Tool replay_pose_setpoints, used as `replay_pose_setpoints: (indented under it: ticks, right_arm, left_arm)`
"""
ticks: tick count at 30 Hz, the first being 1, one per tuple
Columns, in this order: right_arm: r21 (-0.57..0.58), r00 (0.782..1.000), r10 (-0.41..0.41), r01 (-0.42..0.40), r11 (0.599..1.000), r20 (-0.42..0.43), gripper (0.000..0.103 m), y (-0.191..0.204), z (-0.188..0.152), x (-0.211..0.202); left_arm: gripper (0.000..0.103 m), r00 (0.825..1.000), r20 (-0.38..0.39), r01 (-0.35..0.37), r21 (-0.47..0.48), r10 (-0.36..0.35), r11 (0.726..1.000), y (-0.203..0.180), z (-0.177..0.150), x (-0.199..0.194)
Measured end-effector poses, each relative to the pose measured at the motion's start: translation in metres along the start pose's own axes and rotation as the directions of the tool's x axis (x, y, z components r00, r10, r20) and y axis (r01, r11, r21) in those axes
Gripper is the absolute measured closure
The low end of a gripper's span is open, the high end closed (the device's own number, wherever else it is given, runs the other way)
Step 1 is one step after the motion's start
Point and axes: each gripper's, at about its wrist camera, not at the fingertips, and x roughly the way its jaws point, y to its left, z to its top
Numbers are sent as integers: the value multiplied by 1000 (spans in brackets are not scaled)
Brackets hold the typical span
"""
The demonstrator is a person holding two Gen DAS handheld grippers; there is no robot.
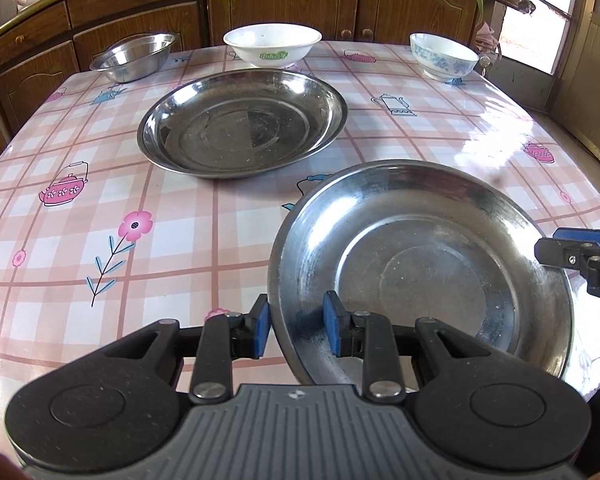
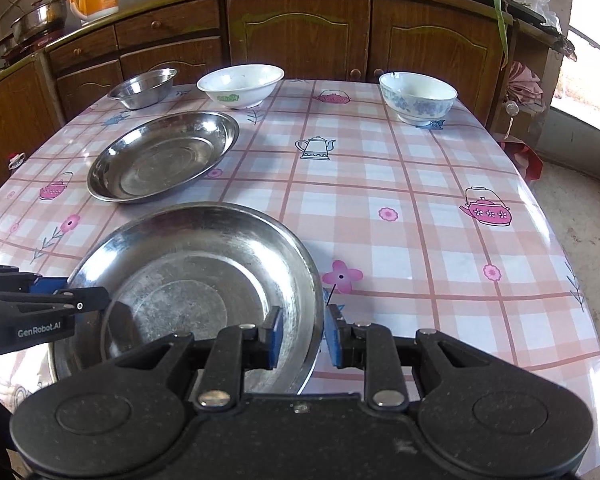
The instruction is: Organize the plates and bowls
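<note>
Both grippers (image 1: 296,328) (image 2: 302,336) straddle the near plate's (image 1: 420,264) rim, jaws slack, not pinching; likely meant for stacking on the plate (image 1: 240,124) beyond.

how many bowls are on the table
3, all along the far edge: a steel bowl at left, a white bowl in the middle, a blue-patterned bowl at right.
</note>
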Motion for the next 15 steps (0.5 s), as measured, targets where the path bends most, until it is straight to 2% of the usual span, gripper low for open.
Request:
replay_pose_setpoints:
  ticks: [5, 7, 12, 15]
  right_arm:
    - [-2, 1000, -22, 22, 1000, 10, 74, -2, 1, -3]
    - [4, 999, -28, 28, 1000, 18, 72, -4, 3, -5]
    - [36, 999, -18, 16, 999, 43, 68, -9, 9, -13]
    - [39, 998, -5, 3, 999, 58, 59, -7, 14, -16]
  left_arm:
    - [69, 1000, 4, 20, -9, -20, 1000, 1, 0, -2]
    - [56, 999, 13, 38, -20, -38, 999, 1, 0, -5]
    - [41, 997, 63, 40, -4, -40, 999, -1, 4, -18]
    - [34, 997, 74, 38, -23, -36, 999, 3, 9, -23]
